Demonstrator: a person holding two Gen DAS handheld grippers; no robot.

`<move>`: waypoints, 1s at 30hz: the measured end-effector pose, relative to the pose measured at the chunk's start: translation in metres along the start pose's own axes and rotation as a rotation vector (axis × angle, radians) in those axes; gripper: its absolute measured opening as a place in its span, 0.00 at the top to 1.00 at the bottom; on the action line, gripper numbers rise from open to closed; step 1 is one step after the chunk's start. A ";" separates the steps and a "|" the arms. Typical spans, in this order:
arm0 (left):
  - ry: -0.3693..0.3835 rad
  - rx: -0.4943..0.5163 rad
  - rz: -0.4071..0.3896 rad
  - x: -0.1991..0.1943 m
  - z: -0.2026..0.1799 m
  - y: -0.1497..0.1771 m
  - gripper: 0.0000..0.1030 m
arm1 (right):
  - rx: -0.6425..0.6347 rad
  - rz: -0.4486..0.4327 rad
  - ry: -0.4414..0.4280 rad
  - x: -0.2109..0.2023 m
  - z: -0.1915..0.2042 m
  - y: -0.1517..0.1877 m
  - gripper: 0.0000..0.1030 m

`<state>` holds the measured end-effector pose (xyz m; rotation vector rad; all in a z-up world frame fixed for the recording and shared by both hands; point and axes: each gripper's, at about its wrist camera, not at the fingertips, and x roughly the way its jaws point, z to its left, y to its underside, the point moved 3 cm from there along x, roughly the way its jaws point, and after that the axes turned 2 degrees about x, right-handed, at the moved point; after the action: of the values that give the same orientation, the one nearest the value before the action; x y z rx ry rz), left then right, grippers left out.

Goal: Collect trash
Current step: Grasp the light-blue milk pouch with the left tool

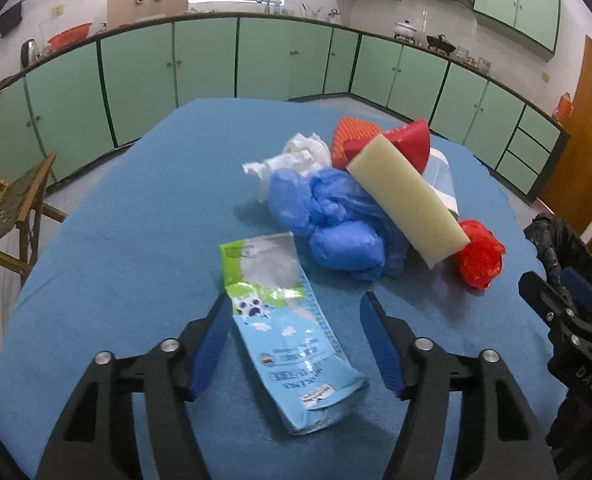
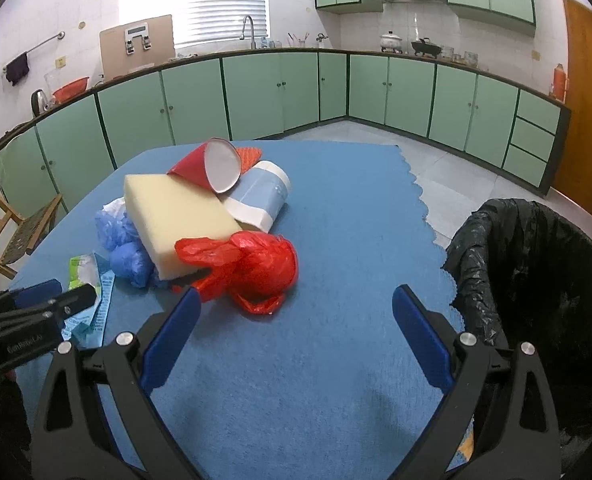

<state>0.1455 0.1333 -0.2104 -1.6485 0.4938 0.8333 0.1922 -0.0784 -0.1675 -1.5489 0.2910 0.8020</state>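
Two grippers, both open: left gripper (image 1: 296, 304) w/ jaws either side of wet-wipe pack (image 1: 284, 332), possibly touching; right gripper (image 2: 296, 300) empty. Trash pile on blue tablecloth (image 2: 336, 220); black-lined bin (image 2: 536, 280) at table's right; green cabinets (image 2: 256, 92) behind.

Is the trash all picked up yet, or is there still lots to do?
Still lots. Nothing looks collected yet: what shows of the black bin bag looks empty. The left gripper is open around the blue wrapper without squeezing it, and the right gripper is open and empty. The sponge, red bag, blue plastic, tissue and red cup remain on the table.
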 end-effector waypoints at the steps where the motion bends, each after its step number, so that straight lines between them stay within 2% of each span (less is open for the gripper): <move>1: -0.010 0.002 0.013 0.004 -0.002 0.002 0.34 | 0.000 0.000 0.000 0.000 0.000 0.000 0.09; 5: -0.060 0.006 0.065 0.018 -0.005 0.010 0.30 | 0.010 0.006 -0.006 0.002 -0.004 0.002 0.09; 8: -0.080 0.045 0.066 0.022 -0.013 0.012 0.22 | 0.021 0.013 -0.012 0.004 -0.006 0.004 0.09; 10: -0.087 0.044 0.066 0.024 -0.016 0.011 0.23 | 0.026 0.016 -0.015 0.005 -0.006 0.004 0.09; 12: -0.084 0.049 0.057 0.024 -0.017 0.009 0.48 | 0.029 0.017 -0.018 0.005 -0.007 0.004 0.09; 18: -0.066 0.037 0.052 0.022 -0.013 0.006 0.56 | 0.020 0.019 -0.023 0.005 -0.005 0.003 0.09; 23: -0.072 0.004 0.018 0.010 0.003 -0.002 0.61 | 0.000 0.013 -0.035 0.006 0.001 -0.004 0.09; 30: -0.089 -0.051 -0.035 -0.005 0.022 -0.013 0.61 | -0.014 0.010 -0.057 0.019 0.019 -0.017 0.09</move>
<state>0.1460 0.1570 -0.1999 -1.6546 0.3828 0.8959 0.2109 -0.0525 -0.1654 -1.5364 0.2519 0.8554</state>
